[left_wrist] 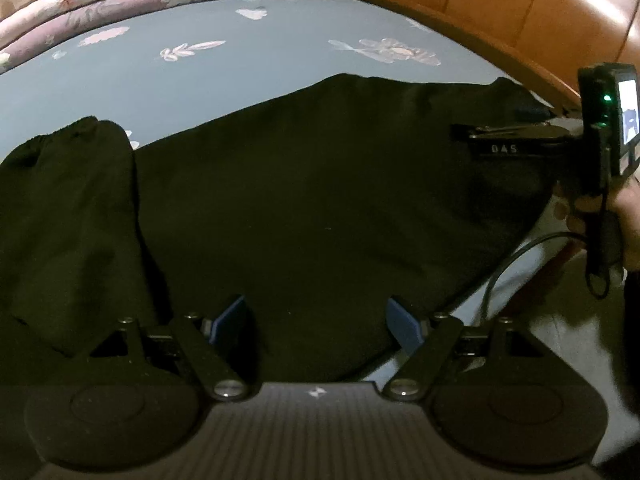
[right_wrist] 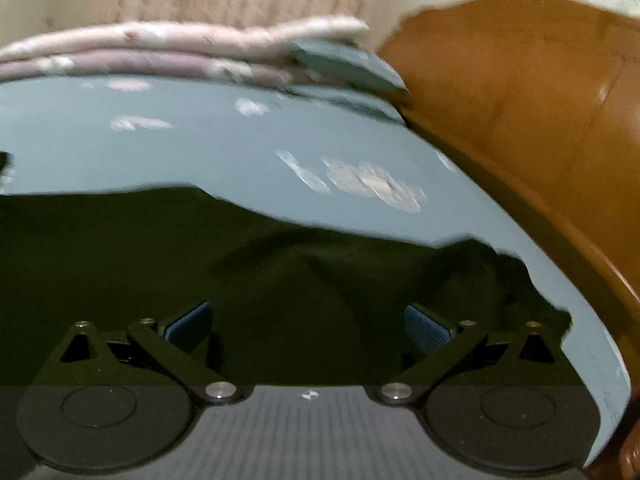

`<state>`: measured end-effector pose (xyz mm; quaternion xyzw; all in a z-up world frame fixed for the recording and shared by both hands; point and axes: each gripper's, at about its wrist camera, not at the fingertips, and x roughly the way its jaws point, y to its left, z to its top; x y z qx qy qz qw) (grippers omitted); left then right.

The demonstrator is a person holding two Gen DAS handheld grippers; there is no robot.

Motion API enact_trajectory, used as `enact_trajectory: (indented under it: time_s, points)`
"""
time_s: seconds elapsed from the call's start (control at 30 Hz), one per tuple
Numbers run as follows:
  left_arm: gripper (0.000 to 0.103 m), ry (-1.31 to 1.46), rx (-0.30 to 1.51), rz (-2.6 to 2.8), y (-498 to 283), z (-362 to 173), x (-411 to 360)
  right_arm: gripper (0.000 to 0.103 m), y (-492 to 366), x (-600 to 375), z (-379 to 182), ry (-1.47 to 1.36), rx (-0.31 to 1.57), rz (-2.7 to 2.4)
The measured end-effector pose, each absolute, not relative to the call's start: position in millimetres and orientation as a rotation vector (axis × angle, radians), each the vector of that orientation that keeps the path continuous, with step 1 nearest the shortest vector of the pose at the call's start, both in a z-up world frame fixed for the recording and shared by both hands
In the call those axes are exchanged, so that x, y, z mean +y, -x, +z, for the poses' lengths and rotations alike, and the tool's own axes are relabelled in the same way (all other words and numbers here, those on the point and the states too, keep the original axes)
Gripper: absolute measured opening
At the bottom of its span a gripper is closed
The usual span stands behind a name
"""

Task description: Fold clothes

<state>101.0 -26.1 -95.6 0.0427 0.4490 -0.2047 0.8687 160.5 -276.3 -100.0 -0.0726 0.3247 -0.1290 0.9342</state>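
Overhead, two hand-held grippers hovered above a black garment [left_wrist: 320, 184] that lay spread on a bed covered with a blue floral sheet [left_wrist: 168, 80]. Seen from the left wrist camera, the left hand-held gripper [left_wrist: 318, 322] had its blue-padded fingers [left_wrist: 230, 322] set wide apart, with nothing between them but the dark cloth below. One part of the garment, with a gathered edge [left_wrist: 72, 128], lay folded over toward the left side of that view. The right hand-held gripper [left_wrist: 516, 142] reached in from the right over the garment's far corner, a person's hand [left_wrist: 624, 220] wrapped around its handle, a lit screen [left_wrist: 628, 112] on its back and a cable [left_wrist: 516, 256] looping beneath it. From the right wrist camera, that hand-held gripper [right_wrist: 308, 326] also had its fingers [right_wrist: 428, 332] spread wide, holding nothing, above the garment's ragged right edge [right_wrist: 532, 284]. A stack of folded floral quilts [right_wrist: 168, 52] sat at the far end of the bed, beside a pillow [right_wrist: 352, 64] in a blue case. A polished wooden headboard [right_wrist: 520, 100] ran along the right side. The right view was blurred.
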Motion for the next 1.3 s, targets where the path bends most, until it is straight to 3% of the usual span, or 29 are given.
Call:
enact_trajectory:
  time_s: [0.1, 0.33, 0.53, 0.63, 0.83, 1.07, 1.3]
  points:
    - [0.078, -0.108, 0.947, -0.422, -103.9, -99.9, -28.8, 0.103, -144.0, -312.2, -109.5, 0.002, 0.698, -0.294]
    - [0.083, -0.111, 0.933, -0.435, -105.6, -104.1, -27.8, 0.103, -127.6, -331.8, -93.7, -0.187, 0.555, -0.226]
    - [0.084, -0.126, 0.947, -0.423, -109.1, -101.1, -32.5, 0.103, -187.6, -313.3, -80.2, -0.073, 0.536, -0.19]
    - [0.084, -0.128, 0.956, -0.399, -114.5, -91.4, -33.3, 0.103, -207.6, -324.0, -97.1, -0.087, 0.639, -0.203]
    - [0.084, -0.115, 0.883, -0.399, -142.3, -45.5, -43.3, 0.103, -183.8, -350.7, -96.7, -0.134, 0.637, -0.207]
    - [0.084, 0.034, 0.868, -0.633, -209.9, -30.1, -120.7, 0.103, -159.7, -363.5, -82.7, -0.099, 0.522, -0.19]
    - [0.084, 0.19, 0.908, -0.885, -280.6, -47.6, -227.2, 0.103, -149.8, -380.8, -94.6, -0.052, 0.559, -0.216]
